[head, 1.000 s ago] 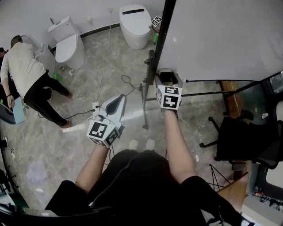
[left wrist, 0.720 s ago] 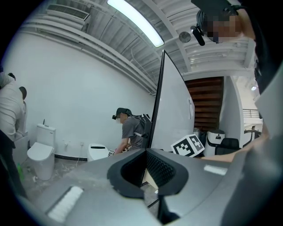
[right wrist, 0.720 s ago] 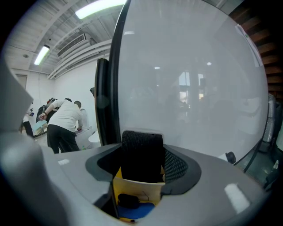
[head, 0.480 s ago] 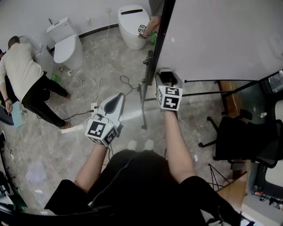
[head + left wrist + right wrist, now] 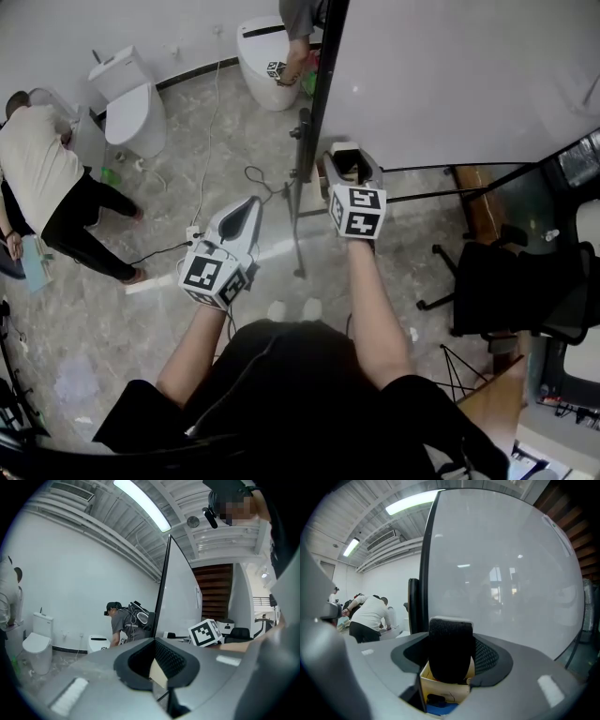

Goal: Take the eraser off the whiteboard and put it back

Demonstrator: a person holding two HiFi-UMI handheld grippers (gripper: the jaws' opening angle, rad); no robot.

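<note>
The whiteboard (image 5: pixel 469 75) stands upright in front of me, its black edge post (image 5: pixel 323 66) at its left. My right gripper (image 5: pixel 348 161) is held up against the board's lower left corner. Its jaws have just been closing, and they are shut on the eraser (image 5: pixel 450 651), a black felt block with a white top. In the right gripper view the eraser fills the gap, with the whiteboard (image 5: pixel 501 573) close behind it. My left gripper (image 5: pixel 247 210) hangs lower, left of the board, jaws drawn together to a point with nothing in them.
Two white toilets (image 5: pixel 131 98) stand at the back left. One person (image 5: pixel 42 178) bends over at the far left, another (image 5: pixel 300 23) by the toilet behind the board. A black chair (image 5: pixel 516 291) is at the right. Cables (image 5: pixel 211 141) lie on the floor, and the board's stand legs (image 5: pixel 298 206) spread below.
The right gripper has lifted a little along the board with the eraser between its jaws. A person behind the board has come into view at the top. The left gripper has hardly moved.
</note>
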